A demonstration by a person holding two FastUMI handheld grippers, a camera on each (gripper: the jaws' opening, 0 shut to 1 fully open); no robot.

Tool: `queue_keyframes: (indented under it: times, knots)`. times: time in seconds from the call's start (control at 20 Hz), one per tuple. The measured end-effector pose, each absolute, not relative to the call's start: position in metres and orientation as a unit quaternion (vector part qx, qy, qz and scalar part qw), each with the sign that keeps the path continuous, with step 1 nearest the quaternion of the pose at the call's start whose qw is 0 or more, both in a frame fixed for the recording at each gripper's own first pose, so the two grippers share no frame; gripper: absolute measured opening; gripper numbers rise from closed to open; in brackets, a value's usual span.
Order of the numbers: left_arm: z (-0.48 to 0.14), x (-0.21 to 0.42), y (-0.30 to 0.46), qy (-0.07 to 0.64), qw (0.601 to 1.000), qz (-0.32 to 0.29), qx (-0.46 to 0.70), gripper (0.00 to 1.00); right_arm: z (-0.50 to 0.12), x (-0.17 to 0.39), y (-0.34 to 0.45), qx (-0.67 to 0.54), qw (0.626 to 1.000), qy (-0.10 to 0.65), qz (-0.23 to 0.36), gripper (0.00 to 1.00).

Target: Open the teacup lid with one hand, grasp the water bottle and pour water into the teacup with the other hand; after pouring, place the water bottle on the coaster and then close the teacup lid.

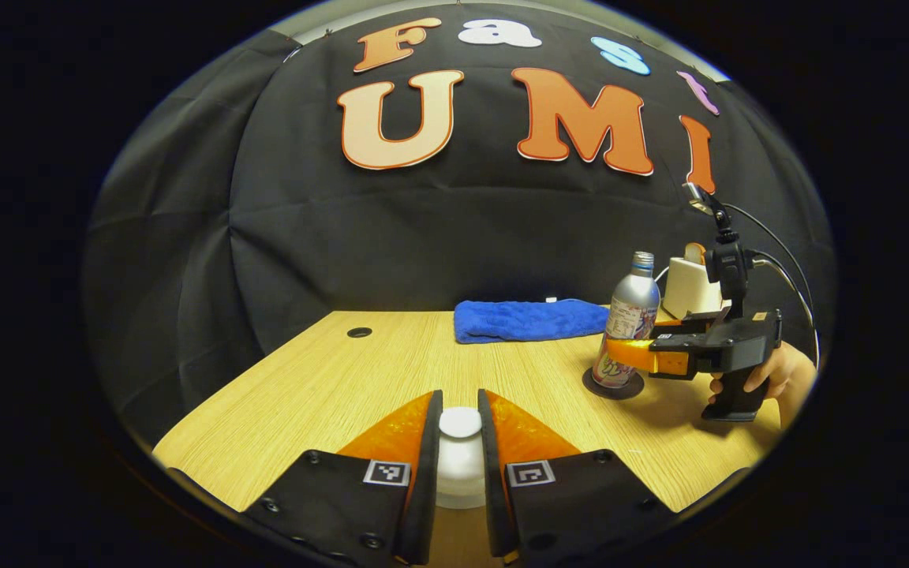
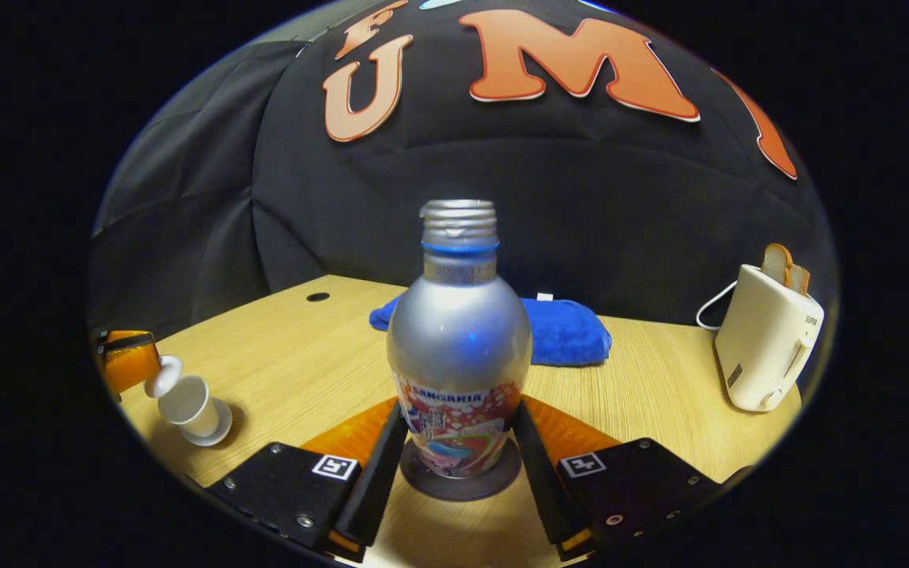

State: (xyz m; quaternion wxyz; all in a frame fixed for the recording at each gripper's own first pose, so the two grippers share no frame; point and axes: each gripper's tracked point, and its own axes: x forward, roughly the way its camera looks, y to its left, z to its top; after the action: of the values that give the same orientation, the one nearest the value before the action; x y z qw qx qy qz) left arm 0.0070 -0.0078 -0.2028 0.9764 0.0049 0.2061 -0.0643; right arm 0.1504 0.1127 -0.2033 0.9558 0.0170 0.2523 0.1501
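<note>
A wooden table (image 1: 328, 379) stands against a black cloth wall. At its back lie a blue towel (image 2: 565, 331) and, at three o'clock in the right gripper view, a cream toaster (image 2: 766, 351) with bread in its slots. The silver water bottle (image 2: 458, 347) stands upright and uncapped on the dark round coaster (image 2: 461, 483), with the right gripper (image 2: 458, 442) closed around its lower body, both fingers touching its sides. At eight o'clock in that view the white teacup (image 2: 190, 406) sits open on its saucer (image 2: 218, 430), and the left gripper (image 1: 460, 446) holds the small white lid (image 1: 460, 454) tilted just beside the cup's rim, clamped between its fingers.
</note>
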Motion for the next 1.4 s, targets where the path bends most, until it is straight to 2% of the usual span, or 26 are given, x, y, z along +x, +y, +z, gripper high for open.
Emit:
queue_keyframes:
  times: [0.35,0.4,0.45,0.5,0.6,0.65,0.9,1.05,1.4]
  knots:
    - [-0.214,0.01,-0.017,0.225,0.972,-0.073,-0.006,0.3,-0.207,0.154,0.109,0.009,0.953,0.269,0.139,0.8]
    - [-0.216,0.01,-0.016,0.228,0.971,-0.072,-0.006,0.34,-0.205,0.153,0.109,0.011,0.952,0.271,0.139,0.81]
    - [-0.218,0.011,-0.016,0.227,0.971,-0.071,-0.007,0.3,-0.204,0.152,0.11,0.013,0.952,0.272,0.143,0.81]
    - [-0.223,0.01,-0.014,0.232,0.97,-0.067,-0.005,0.31,-0.202,0.15,0.111,0.012,0.952,0.271,0.145,0.83]
    - [-0.231,0.009,-0.01,0.237,0.969,-0.061,-0.001,0.31,-0.198,0.149,0.106,0.0,0.954,0.262,0.143,0.96]
    - [-0.232,0.009,-0.009,0.238,0.969,-0.062,-0.004,0.31,-0.196,0.147,0.106,-0.006,0.955,0.259,0.145,0.98]
    - [-0.234,0.007,-0.013,0.231,0.971,-0.061,0.008,0.32,-0.185,0.133,0.103,-0.021,0.957,0.244,0.155,0.98]
    - [-0.228,0.006,-0.012,0.223,0.973,-0.059,0.016,0.36,-0.175,0.128,0.096,-0.025,0.961,0.231,0.15,0.99]
    - [-0.162,0.013,-0.021,0.139,0.989,-0.05,0.012,0.84,-0.141,0.124,0.078,-0.026,0.98,0.162,0.111,0.99]
